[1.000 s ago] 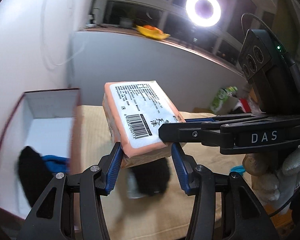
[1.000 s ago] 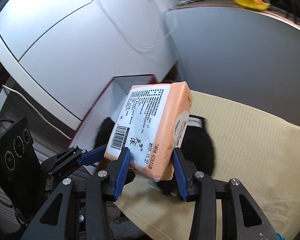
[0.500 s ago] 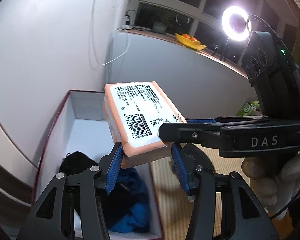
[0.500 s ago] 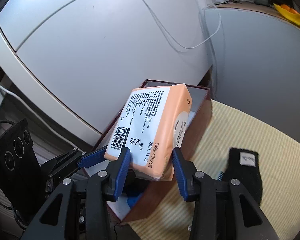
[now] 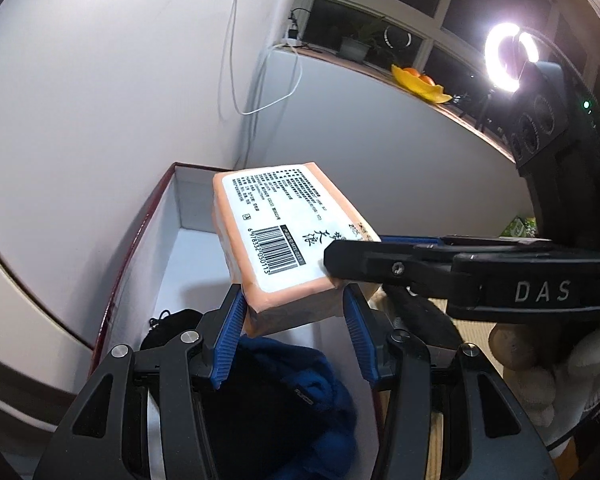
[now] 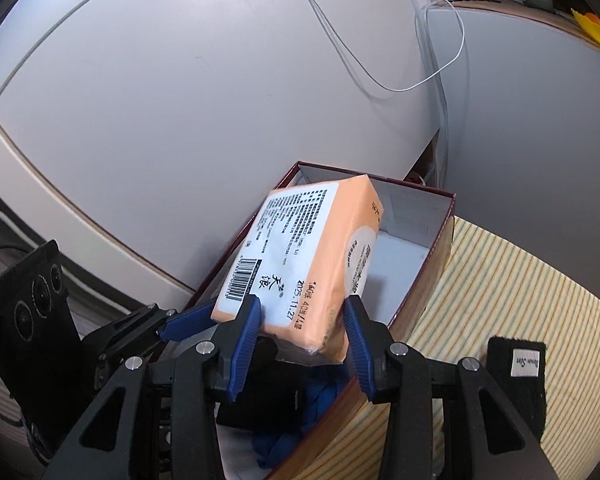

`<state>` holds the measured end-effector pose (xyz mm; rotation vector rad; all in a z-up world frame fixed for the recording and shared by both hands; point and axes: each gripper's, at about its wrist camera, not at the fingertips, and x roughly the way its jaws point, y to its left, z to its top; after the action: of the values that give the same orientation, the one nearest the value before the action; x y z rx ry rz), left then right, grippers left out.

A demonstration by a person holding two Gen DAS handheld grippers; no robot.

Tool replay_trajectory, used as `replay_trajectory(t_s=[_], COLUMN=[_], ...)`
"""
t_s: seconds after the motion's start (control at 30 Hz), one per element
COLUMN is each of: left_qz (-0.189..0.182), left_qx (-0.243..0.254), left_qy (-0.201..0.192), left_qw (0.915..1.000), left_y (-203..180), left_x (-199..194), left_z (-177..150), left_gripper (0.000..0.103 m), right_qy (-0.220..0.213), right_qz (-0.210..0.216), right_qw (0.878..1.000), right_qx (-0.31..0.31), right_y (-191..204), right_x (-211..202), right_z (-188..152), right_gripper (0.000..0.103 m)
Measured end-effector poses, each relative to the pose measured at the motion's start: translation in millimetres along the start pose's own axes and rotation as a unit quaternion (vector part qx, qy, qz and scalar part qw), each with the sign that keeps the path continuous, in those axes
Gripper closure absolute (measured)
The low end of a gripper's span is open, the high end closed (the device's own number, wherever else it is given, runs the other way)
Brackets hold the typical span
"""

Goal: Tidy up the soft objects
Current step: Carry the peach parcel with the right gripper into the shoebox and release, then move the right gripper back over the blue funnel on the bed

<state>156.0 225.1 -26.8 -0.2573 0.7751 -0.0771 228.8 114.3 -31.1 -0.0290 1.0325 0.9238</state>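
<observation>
An orange tissue pack [image 5: 284, 236] with a white barcode label hangs above an open dark-red box [image 5: 140, 240] with a white inside. My left gripper [image 5: 294, 308] is shut on the pack's near end. My right gripper [image 6: 300, 316] is shut on the same pack [image 6: 320, 256] from the other side, above the box [image 6: 440, 248]. Its black finger [image 5: 380, 266] crosses the left wrist view. In the box lie a blue cloth [image 5: 300, 380] and a black soft item [image 5: 172, 328]. A black sock [image 6: 516, 380] with a white tag lies on the striped mat [image 6: 500, 280].
The box stands against a white wall [image 5: 100, 120] with hanging cables [image 5: 260, 80]. A sill holds a yellow bowl of oranges [image 5: 420, 84], with a ring light [image 5: 508, 56] beside it. A gloved hand [image 5: 540, 360] holds the right gripper.
Both grippers carried the pack from above the mat and black sock to above the open box. The grip on the pack looks the same.
</observation>
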Motion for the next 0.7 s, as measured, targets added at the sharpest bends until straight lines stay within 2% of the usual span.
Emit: replay_trajectory(t_s=[0.17, 0.43, 0.7], left_qz=[0.031, 0.028, 0.011], left_qx=[-0.011, -0.020, -0.003], left_qy=[0.001, -0.001, -0.014], left_qw=[0.9995, 0.9994, 0.9998], left_y=[9, 13, -13], left_x=[5, -2, -20], left_z=[-1, -5, -11], left_gripper=[0.054, 0.054, 0.054], right_qy=[-0.005, -0.006, -0.018], right_qz=[-0.011, -0.012, -0.016], right_qw=[1.000, 1.000, 1.000], right_qx=[-0.001, -0.002, -0.003], right_y=[2, 3, -2], right_x=[-1, -11, -48], right_z=[6, -1, -19], right_gripper=[0.063, 0.062, 0.059])
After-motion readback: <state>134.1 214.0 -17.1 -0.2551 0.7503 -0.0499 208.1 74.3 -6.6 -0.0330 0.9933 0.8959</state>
